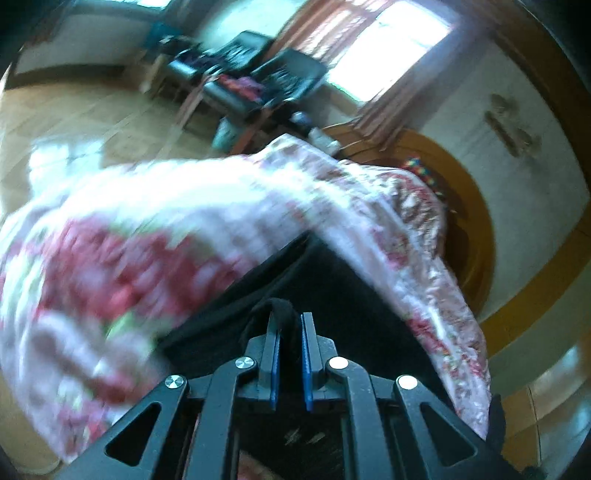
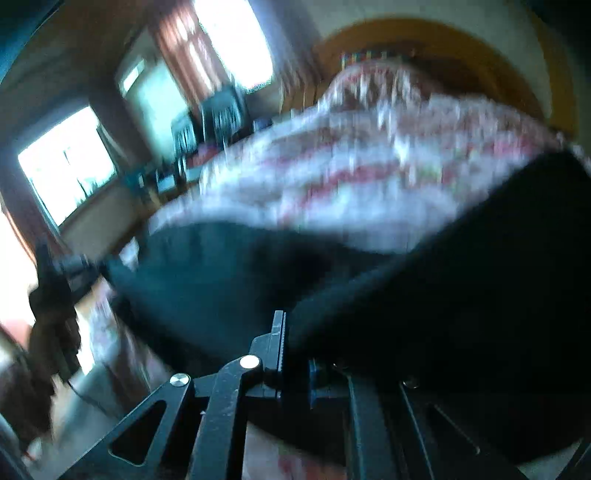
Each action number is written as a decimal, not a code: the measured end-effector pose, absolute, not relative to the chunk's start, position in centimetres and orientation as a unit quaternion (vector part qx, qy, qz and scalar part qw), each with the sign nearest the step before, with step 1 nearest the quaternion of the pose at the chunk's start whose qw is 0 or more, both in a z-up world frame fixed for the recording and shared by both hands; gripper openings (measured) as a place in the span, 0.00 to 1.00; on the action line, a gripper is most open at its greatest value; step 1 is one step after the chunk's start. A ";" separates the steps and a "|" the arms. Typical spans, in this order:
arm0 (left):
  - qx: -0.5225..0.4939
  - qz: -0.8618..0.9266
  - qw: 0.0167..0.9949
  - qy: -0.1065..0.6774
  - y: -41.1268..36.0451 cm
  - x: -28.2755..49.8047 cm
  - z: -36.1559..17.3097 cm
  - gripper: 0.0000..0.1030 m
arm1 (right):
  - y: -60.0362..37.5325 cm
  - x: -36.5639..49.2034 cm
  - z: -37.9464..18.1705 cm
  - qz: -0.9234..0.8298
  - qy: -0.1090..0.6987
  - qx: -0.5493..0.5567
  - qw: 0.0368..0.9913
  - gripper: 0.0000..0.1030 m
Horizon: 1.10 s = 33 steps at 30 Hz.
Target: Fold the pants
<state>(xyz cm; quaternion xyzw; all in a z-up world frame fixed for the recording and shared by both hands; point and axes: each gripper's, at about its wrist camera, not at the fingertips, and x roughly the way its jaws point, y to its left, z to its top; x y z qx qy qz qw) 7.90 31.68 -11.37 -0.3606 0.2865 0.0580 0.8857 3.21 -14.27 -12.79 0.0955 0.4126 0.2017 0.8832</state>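
Our left hand-held gripper [image 1: 290, 321] is clamped on a fold of the black pants [image 1: 332, 280]. Our right hand-held gripper [image 2: 295, 332] grips their edge over the floral bedspread [image 1: 129, 229]; both views are blurred.

Your pants [image 1: 325, 280] were black all over, with no pattern. The bedspread [image 1: 155, 236] was white with red and pink flowers and bits of green. Your left tongs [image 1: 290, 332] were black with blue pads [image 1: 307, 365] and silver screws. Your right tongs [image 2: 295, 339] were black too. The headboard [image 1: 476, 206] was orange-brown, and the curtains [image 1: 332, 33] were reddish.
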 end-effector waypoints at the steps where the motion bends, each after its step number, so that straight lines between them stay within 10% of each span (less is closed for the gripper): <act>1: -0.383 0.048 0.879 0.281 31.8 7.1 -12.3 0.09 | -14.2 3.2 -13.8 0.199 0.422 0.098 0.879 0.09; 6: -0.489 -0.003 0.837 0.246 32.0 3.9 -15.0 0.62 | -14.8 3.4 -15.3 0.202 0.429 0.115 0.873 0.10; 9: -0.493 -0.006 0.836 0.242 31.6 3.8 -14.8 0.68 | -15.3 3.6 -15.3 0.201 0.429 0.127 0.871 0.18; 13: -0.437 0.027 0.851 0.289 30.4 5.3 -14.4 0.65 | -16.0 3.9 -14.8 0.195 0.429 0.143 0.870 0.30; 16: -0.414 0.040 0.853 0.315 30.2 5.7 -14.3 0.06 | -16.2 4.2 -14.4 0.189 0.426 0.145 0.873 0.32; 20: -0.397 0.035 0.865 0.305 31.2 6.9 -11.8 0.08 | -15.6 4.5 -12.6 0.195 0.412 0.126 0.881 0.09; 26: -0.414 0.026 0.877 0.241 35.3 8.0 -7.5 0.07 | -14.6 3.1 -8.2 0.230 0.345 0.128 0.901 0.09; 33: -0.371 0.132 0.845 0.362 35.0 7.5 -15.3 0.12 | -12.5 3.2 -15.1 0.214 0.450 0.087 0.863 0.14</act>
